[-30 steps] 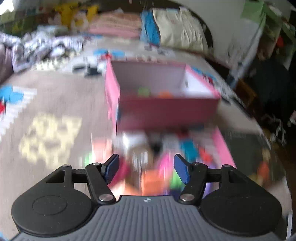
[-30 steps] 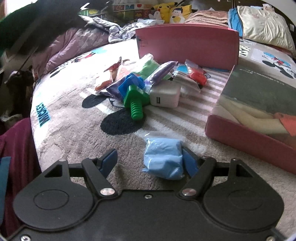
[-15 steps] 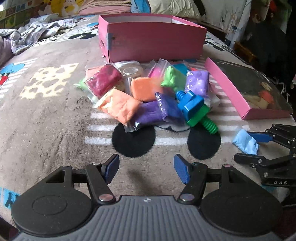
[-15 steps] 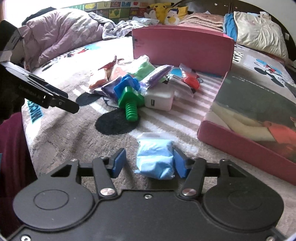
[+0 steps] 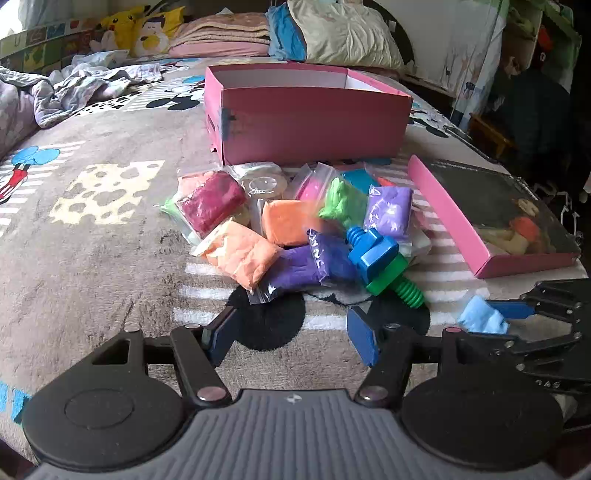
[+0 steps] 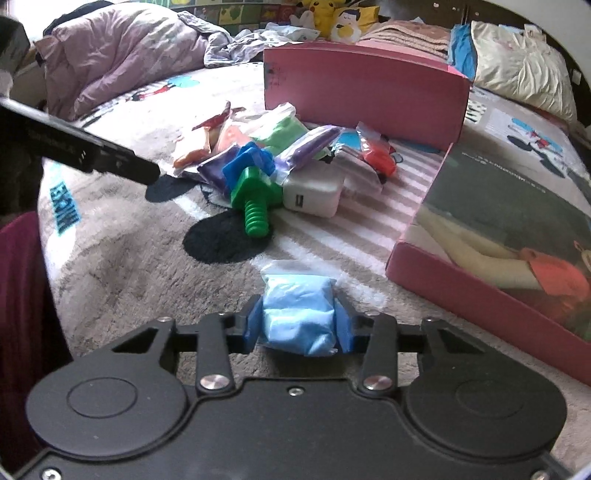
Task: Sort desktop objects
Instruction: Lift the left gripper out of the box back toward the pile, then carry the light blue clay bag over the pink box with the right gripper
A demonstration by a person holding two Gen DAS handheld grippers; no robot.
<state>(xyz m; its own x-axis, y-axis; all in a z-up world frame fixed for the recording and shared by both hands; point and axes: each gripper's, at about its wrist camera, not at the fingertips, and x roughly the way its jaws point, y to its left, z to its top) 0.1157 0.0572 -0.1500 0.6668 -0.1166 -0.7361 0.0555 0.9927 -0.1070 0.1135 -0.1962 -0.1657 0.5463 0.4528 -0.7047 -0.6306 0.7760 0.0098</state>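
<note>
2 tongs: right (image 6: 298,326) clamping light-blue bag (image 6: 298,314), left (image 5: 291,336) agape.

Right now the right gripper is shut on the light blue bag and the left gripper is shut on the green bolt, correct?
Not quite. The left gripper is open and empty; the green bolt lies beyond it, per the left wrist view. The right gripper does clamp the light blue bag.

Two pink cardboard pieces are seen — one open box (image 5: 314,122) and one flat lid (image 5: 491,218). One toy bolt assembly (image 5: 384,266) is counted, blue nut on green screw. One white charger block (image 6: 314,194) is visible. Roughly ten bagged clay packets (image 5: 295,221) are piled together — one light-blue packet (image 6: 299,314) apart. Two plush toys (image 5: 136,29) are seen behind.
</note>
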